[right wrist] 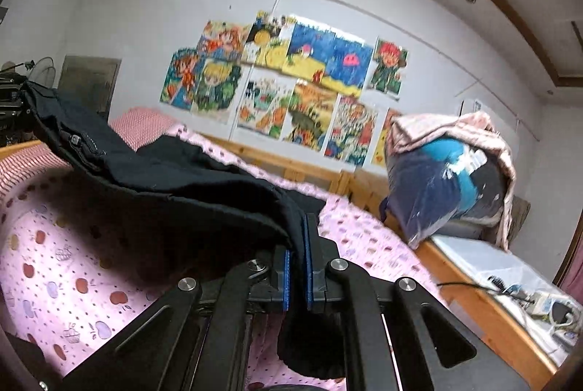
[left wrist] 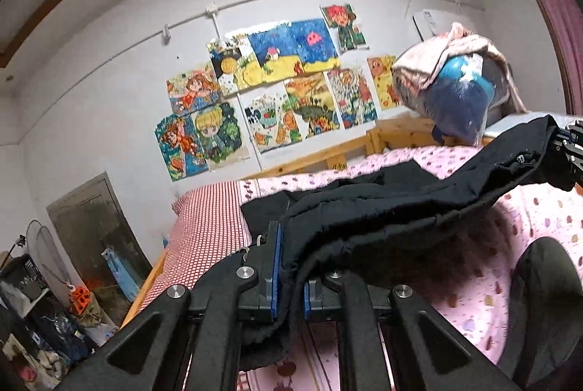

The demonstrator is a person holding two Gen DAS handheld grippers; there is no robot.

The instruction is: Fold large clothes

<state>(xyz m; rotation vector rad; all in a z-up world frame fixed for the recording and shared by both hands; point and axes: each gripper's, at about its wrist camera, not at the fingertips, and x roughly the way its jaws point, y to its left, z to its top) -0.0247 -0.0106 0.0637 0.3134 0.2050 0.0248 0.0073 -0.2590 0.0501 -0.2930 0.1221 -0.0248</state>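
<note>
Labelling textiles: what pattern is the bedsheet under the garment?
Pink bedsheet with small apple and fruit prints; clearest in the right wrist view.

Black garment [left wrist: 382,208]; pink bedsheet [right wrist: 73,267] printed with red, purple and white apples; red-and-white checked pillow [left wrist: 211,227]; black gripper [right wrist: 296,267] with 2 blue pads [right wrist: 286,281]; multicoloured drawings [left wrist: 277,85] on white wall [left wrist: 109,99].

Both wrist views look low and close across the bed [left wrist: 473,281] toward the drawings [right wrist: 284,88], probably from opposite ends.
</note>
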